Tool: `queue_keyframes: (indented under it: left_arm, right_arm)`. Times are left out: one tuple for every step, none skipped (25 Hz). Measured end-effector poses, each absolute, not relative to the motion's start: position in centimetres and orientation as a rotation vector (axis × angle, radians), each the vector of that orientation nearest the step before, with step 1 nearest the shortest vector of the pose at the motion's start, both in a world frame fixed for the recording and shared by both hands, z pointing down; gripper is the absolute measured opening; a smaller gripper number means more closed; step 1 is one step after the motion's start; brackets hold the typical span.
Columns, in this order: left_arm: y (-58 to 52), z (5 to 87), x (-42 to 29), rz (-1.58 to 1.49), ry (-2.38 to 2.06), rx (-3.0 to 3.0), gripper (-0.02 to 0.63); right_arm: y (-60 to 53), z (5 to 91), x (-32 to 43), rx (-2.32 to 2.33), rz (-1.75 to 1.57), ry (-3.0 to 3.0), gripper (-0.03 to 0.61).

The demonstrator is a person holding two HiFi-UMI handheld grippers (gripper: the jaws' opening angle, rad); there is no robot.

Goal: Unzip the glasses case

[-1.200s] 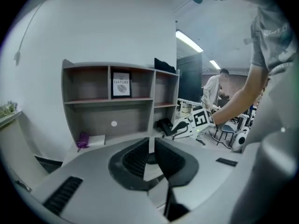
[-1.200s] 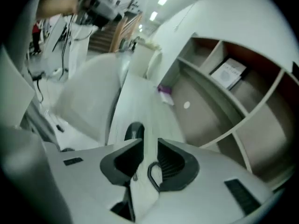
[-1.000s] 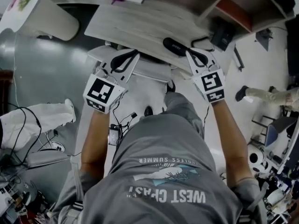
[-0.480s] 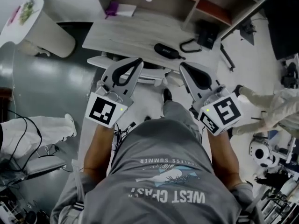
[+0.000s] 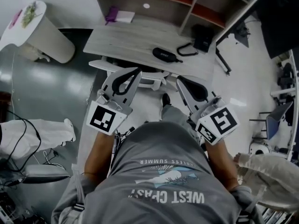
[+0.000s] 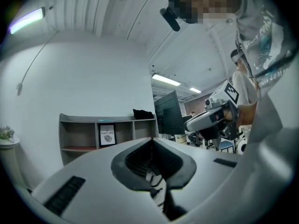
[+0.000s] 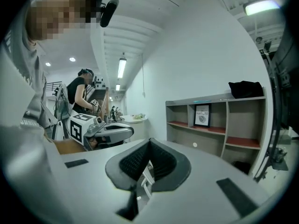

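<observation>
The black glasses case (image 5: pixel 164 55) lies on the grey wooden desk (image 5: pixel 121 38), near its front edge; whether its zip is open is too small to tell. Both grippers hang in front of the desk, short of its edge and pointing at it. My left gripper (image 5: pixel 138 71) is shut with nothing in it, left of the case and nearer to me. My right gripper (image 5: pixel 179 80) is shut and empty too, just below and right of the case. In the left gripper view the jaws (image 6: pixel 152 139) meet; in the right gripper view the jaws (image 7: pixel 149 140) meet as well. Neither gripper view shows the case.
A black strap loop (image 5: pixel 187 48) and a black bag (image 5: pixel 203 36) lie right of the case. A purple object (image 5: pixel 112 14) sits at the desk's back. A shelf unit (image 5: pixel 187 6) stands behind, a white round table (image 5: pixel 39 29) at left. People in white stand at left (image 5: pixel 37 132) and lower right (image 5: pixel 266 171).
Both grippers have drawn back from the desk edge towards my body and risen. The right one has moved away from the case and rolled. The case stays on the desk.
</observation>
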State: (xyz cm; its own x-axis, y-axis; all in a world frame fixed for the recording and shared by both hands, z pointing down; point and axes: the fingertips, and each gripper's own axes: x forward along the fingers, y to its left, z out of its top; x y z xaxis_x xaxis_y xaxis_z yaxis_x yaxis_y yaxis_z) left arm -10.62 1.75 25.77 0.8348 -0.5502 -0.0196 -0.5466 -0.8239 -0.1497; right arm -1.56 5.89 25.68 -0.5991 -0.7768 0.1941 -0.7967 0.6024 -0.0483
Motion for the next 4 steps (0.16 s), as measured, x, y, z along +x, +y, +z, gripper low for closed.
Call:
queue_keyframes:
  left_arm:
    - [1.89,25.79,-10.80,-0.038,0.864,-2.866,0.000]
    - [2.02,25.79,-10.97,-0.039,0.867,-2.867,0.000]
    - [2.15,25.78,-11.12,-0.039,0.869,-2.869,0.000]
    - [2.28,25.77,-11.27,-0.039,0.871,-2.871,0.000]
  right_arm:
    - [6.05,25.71,-1.89,1.312,0.197,-2.674,0.006]
    - [6.19,25.72,-2.20,1.303,0.197,-2.676,0.006]
    - [6.33,25.71,-2.49,1.295,0.198,-2.677,0.006]
    - [6.46,25.69,-2.78,1.287,0.198,-2.679,0.006]
